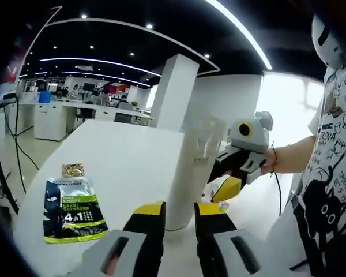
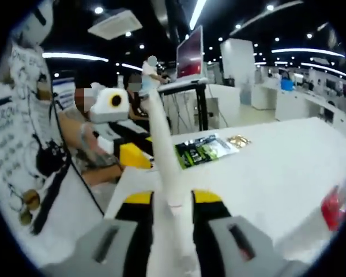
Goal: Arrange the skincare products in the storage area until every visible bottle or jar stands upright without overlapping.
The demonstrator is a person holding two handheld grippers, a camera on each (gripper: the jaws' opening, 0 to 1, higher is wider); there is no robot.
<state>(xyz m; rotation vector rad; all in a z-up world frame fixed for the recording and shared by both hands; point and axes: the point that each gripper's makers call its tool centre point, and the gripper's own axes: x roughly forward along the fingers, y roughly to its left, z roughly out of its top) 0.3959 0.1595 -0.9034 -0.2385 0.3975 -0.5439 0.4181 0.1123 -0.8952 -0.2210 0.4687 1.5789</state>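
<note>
Both the left gripper [image 1: 179, 216] and right gripper [image 2: 172, 208] close their jaws on a tall white slender bottle [image 1: 187, 173], seemingly to stand it upright on the white tabletop [image 1: 127, 156] next.

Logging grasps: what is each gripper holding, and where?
Both grip one tall white panel: left gripper at its lower end, right gripper along its edge.

White table [image 1: 132, 156]: dark-green sachet [image 1: 74, 210] lying flat, small gold item [image 1: 72, 169] just beyond it.
</note>
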